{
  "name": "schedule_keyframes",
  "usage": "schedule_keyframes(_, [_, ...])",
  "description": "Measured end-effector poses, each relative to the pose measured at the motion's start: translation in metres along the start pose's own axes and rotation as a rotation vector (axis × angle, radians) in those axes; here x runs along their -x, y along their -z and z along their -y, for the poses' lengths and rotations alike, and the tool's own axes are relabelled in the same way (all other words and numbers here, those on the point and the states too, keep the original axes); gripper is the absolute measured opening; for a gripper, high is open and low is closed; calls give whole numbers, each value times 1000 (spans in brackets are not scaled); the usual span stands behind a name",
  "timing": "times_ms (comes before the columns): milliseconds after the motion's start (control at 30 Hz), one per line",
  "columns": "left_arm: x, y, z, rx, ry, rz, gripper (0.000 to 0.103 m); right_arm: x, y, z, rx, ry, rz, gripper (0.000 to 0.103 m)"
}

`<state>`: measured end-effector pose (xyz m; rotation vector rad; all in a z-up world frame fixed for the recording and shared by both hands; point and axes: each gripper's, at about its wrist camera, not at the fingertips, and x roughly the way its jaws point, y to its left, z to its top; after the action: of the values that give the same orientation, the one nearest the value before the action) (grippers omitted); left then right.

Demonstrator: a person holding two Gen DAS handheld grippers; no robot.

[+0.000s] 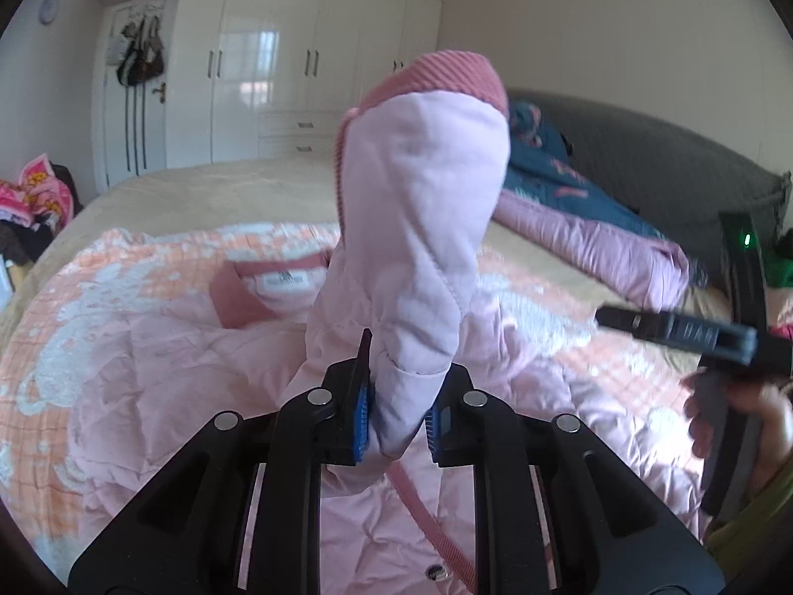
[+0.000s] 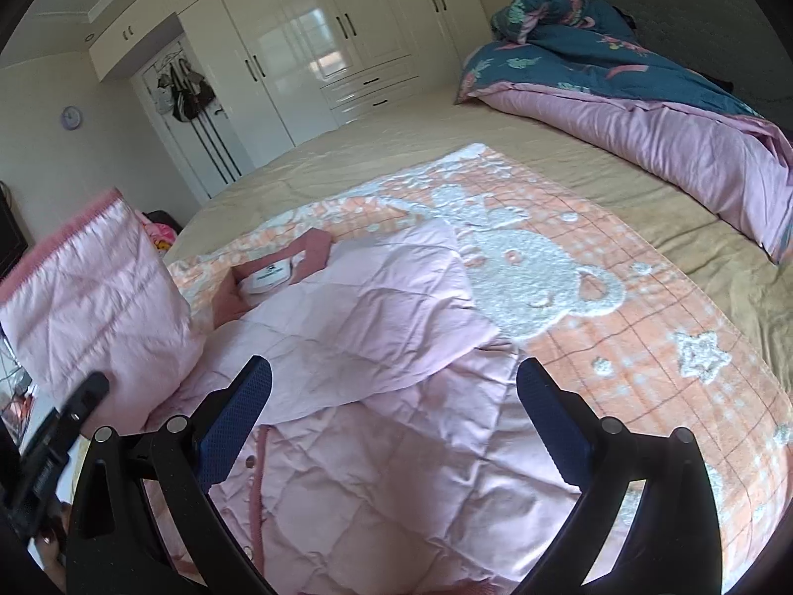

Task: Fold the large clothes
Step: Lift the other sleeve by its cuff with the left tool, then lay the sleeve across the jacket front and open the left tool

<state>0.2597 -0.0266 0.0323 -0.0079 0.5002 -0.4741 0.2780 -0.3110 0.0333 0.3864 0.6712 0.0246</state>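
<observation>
A pale pink quilted jacket (image 2: 376,451) lies spread on the orange-and-white bear blanket (image 2: 619,307) on the bed, its right sleeve (image 2: 376,322) folded across the body. My left gripper (image 1: 396,416) is shut on the other sleeve (image 1: 421,208), lifted upright with its dark pink ribbed cuff (image 1: 441,72) at the top; this sleeve also shows at the left of the right wrist view (image 2: 99,297). My right gripper (image 2: 394,411) is open and empty just above the jacket's body. It appears at the right of the left wrist view (image 1: 664,327).
A rolled blue and pink duvet (image 2: 644,114) lies along the grey headboard (image 1: 644,148). White wardrobes (image 2: 322,49) and a door hung with bags (image 1: 139,54) stand behind. A pile of clothes (image 1: 34,203) sits off the bed's left side.
</observation>
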Motion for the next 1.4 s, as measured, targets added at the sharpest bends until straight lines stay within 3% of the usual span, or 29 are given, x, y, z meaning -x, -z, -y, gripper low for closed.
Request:
schedule_keyframes(333, [-34,27,25,-127,-11,-121,13,-4,1,23,-55,27,-13,99])
schedule_keyframes(633, [-57,50,50,-259,-27,-207,24,-2,0,29,-74,39,-12,99])
schedule_keyframes(667, [-58,51,52,-265,-29,-211,31,-1,0,29,-73,41,-13,99])
schedule_keyframes(700, [-58,52,53,-261,3,-220,46,0,0,29,-70,43,-14,99])
schedule_keyframes(767, [-56,52,56,-258,45,-228,55,1,-1,28,-69,44,-12,99])
schedule_keyframes(867, [-52,54,67,-315,33,-218,59,4,-3,27,-66,44,-8,99])
schedule_keyframes(933, [-50,48,66,-295,45,-237,64,6,-3,26,-62,41,-11,99])
schedule_keyframes(1100, [-34,27,49,-207,82,-228,87,9,-3,19,-49,30,-17,99])
schedule_keyframes(1233, [-18,10,33,-141,87,-192,90,7,-1,8,-34,7,-37,99])
schedule_keyframes(1400, [-2,-6,13,-125,2,-150,94,-4,7,-12,9,-31,-102,99])
